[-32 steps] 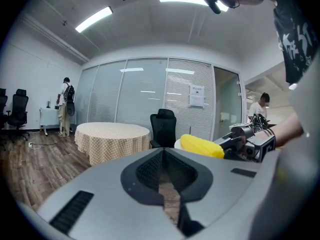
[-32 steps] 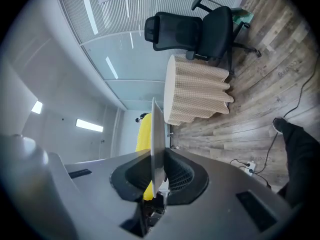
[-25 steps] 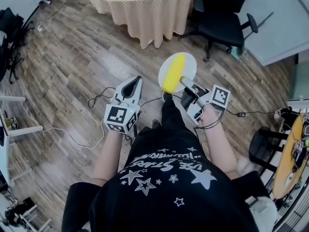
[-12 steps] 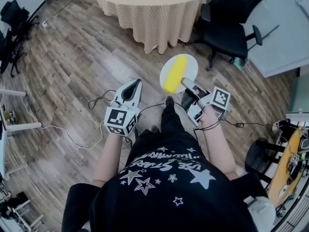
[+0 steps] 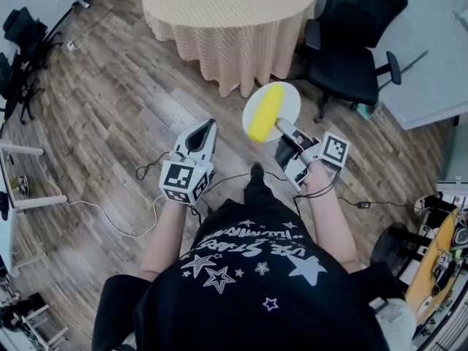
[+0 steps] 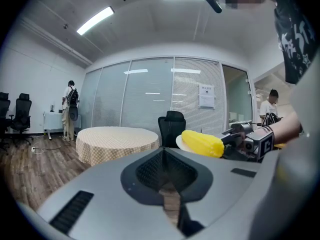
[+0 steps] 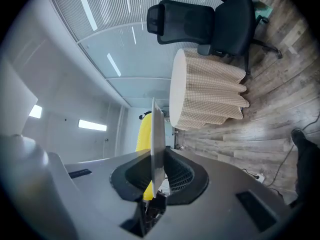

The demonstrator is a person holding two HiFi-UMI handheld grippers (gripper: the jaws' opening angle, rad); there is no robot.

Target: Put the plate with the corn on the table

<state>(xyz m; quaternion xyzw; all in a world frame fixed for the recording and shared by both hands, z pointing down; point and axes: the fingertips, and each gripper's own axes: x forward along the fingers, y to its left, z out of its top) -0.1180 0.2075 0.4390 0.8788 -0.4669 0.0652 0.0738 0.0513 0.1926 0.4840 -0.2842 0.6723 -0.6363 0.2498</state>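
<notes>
The left claw point(image 5: 207, 125) is shut and empty in front of the person. Beside it, the right claw point(image 5: 281, 126) is clamped on the near rim of the plate point(image 5: 289, 101), which hangs level in the air above the floor point(image 5: 110, 108), short of the table point(image 5: 227, 6). The corn point(image 5: 264, 112) lies on the plate with its long axis running away from the claw toward the table, its far end a little to the right.

The step in hand looks like the carry. The corn would probably roll sideways, so the wrist should not roll. Clear the table's edge from above, set the plate down flat well in from the edge, then let go. Keep clear of the chair point(image 5: 351, 57) right of the table.
</notes>
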